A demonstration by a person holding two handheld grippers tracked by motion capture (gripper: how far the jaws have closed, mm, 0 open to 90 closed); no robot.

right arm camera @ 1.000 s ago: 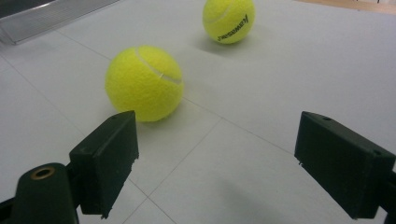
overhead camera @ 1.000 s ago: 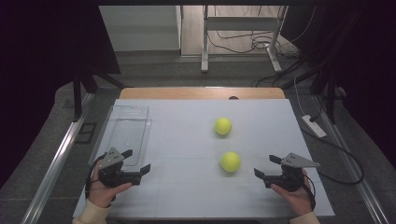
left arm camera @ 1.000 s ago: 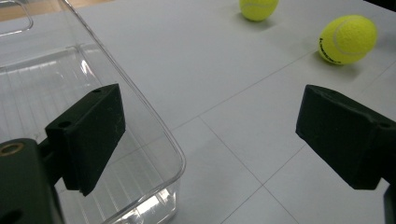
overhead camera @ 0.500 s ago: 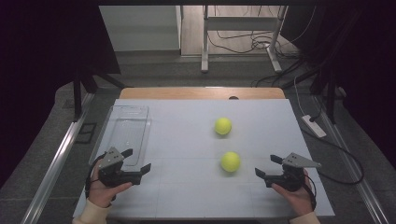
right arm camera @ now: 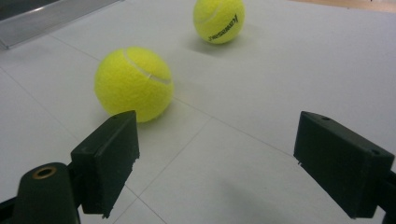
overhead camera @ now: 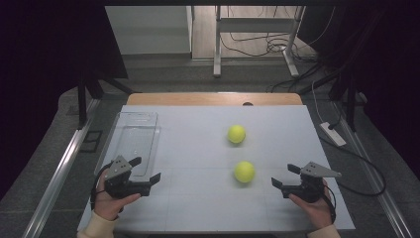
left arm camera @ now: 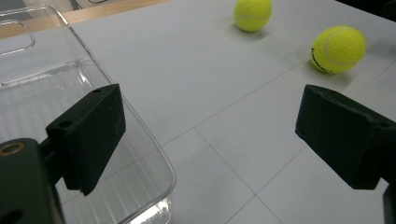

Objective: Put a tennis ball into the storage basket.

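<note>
Comparing this moment with half a second and a second back, next to nothing has changed: both hands sit where they were at the near edge of the white table (overhead camera: 198, 129), and neither ball has rolled. The left gripper (overhead camera: 147, 170) rests just beside the near end of the clear plastic tray (overhead camera: 132, 136), its jaws spread wide with nothing between them; in the left gripper view one jaw overlaps the tray's near corner (left arm camera: 154, 158). The right gripper (overhead camera: 286, 175) lies near the near tennis ball (overhead camera: 244, 171) but apart from it, jaws also wide and empty. In the right gripper view that ball (right arm camera: 133, 84) sits just beyond the left-hand jaw, not touching it. The far tennis ball (overhead camera: 236, 134) stays further up the table, well apart from both grippers and clear of the tray.
</note>
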